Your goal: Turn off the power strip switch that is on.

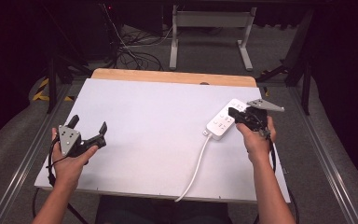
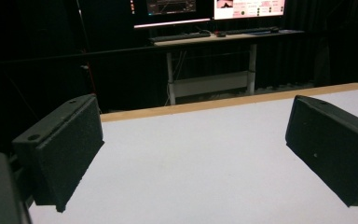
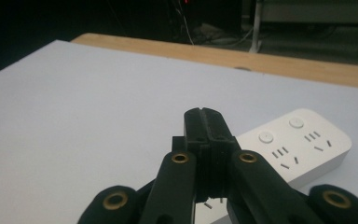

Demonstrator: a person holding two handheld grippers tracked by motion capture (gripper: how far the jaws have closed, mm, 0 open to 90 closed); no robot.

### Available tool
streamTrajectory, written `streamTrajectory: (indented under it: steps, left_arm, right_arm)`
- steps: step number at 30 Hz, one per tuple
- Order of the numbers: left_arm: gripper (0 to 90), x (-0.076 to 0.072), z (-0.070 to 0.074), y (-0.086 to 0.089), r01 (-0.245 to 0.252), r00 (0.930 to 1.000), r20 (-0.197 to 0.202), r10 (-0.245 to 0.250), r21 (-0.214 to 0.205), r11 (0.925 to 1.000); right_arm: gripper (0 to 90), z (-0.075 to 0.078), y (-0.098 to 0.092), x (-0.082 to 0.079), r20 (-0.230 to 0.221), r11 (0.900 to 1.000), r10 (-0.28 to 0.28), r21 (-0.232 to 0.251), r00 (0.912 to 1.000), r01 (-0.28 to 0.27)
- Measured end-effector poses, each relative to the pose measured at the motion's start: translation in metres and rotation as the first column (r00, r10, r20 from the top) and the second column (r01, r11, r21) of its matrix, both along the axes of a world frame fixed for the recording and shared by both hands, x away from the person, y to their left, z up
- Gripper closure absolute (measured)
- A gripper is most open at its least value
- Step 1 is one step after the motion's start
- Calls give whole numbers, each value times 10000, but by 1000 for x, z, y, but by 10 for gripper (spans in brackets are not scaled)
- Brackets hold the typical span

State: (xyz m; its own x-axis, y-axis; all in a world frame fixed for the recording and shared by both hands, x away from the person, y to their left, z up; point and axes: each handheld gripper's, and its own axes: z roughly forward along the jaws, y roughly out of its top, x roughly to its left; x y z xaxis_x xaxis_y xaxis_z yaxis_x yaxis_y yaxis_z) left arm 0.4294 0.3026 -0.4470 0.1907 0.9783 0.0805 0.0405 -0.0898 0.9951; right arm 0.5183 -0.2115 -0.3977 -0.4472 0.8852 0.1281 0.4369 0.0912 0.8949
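A white power strip (image 1: 224, 119) with several sockets lies on the right part of the white table top (image 1: 154, 121); its white cord (image 1: 196, 165) trails to the near edge. My right gripper (image 1: 232, 112) hovers just over the strip's near right side, jaws shut with nothing between them. In the right gripper view the shut jaws (image 3: 205, 122) stand above the power strip (image 3: 294, 140), whose two round buttons show. My left gripper (image 1: 88, 125) is held over the table's left edge, jaws wide open and empty. The left gripper view shows its two black pads (image 2: 70, 149) far apart over bare table.
A wooden strip (image 1: 172, 77) runs along the table's far edge. Behind it stand a white desk frame (image 1: 209, 32) and cables on the floor. Metal rails (image 1: 328, 158) flank the table. Monitors (image 2: 209, 9) glow on a far desk.
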Motion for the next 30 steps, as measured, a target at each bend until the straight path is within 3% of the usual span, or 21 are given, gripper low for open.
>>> streamTrajectory:
  steps: [2, 7, 10, 16, 17, 20, 22, 30]
  left_arm:
    - [45, 0, 0, 1, -34, 10000, 23, 34, 3, 10000]
    - [45, 2, -1, 1, 32, 10000, -60, -32, -29, 10000]
    - [45, 3, -2, 1, 5, 10000, -96, -5, -40, 10000]
    - [45, 1, -1, 1, 25, 10000, -79, -25, -16, 10000]
    - [45, 0, -1, 1, -35, 10000, -58, 35, -5, 10000]
    - [46, -2, 0, 2, -14, 10000, -20, 14, -69, 10000]
    - [46, -2, 0, 2, -30, 10000, -16, 29, -67, 10000]
    - [46, 0, -1, 1, 68, 10000, -61, -68, -77, 9999]
  right_arm:
    - [900, -6, 4, 9, -531, 9998, 46, -214, 9986, -58]
    - [900, -17, 15, 18, -895, 9955, 149, -916, 9959, -232]
    - [900, -31, 26, 31, -1210, 9892, 285, -1396, 9922, -455]
    - [900, -41, 30, 41, -1504, 9875, 291, -1487, 9882, -518]
    - [900, -46, 31, 42, -1735, 9859, 234, -1594, 9846, -515]
    - [900, -48, 30, 44, -1813, 9845, 145, -1692, 9833, -457]
    - [900, -49, 30, 45, -1745, 9880, 191, -1478, 9845, -453]
    - [900, -58, 36, 49, -1787, 9797, 290, -1899, 9835, -634]
